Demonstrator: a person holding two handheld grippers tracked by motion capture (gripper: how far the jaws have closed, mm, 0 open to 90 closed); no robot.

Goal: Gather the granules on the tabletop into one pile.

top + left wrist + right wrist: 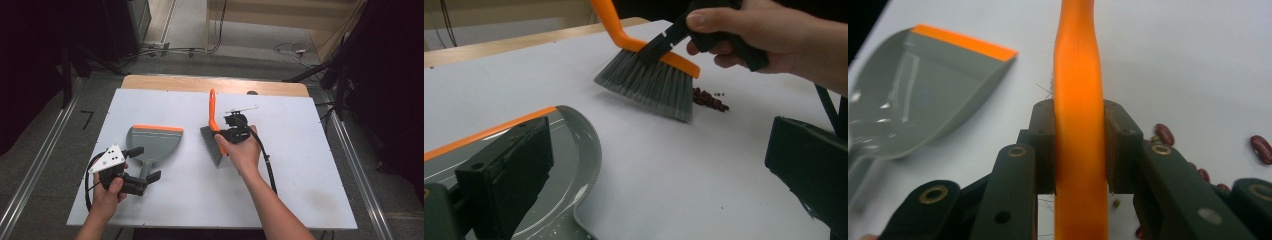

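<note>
White tabletop (165, 200), near edge: left gripper (141, 167) held low, jaws wide apart either side of grey dustpan (152, 142) handle, not pressing; pan lies flat, orange lip away. Right gripper (227, 132) clamps orange brush (649, 75) handle, bristles tilted beside red beans (709, 99). No readable writing.

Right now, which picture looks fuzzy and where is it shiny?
In the right gripper view the orange brush handle is close and soft-edged, and glare streaks the grey dustpan. In the left gripper view the near black jaws blur, while the beans look sharper.
</note>
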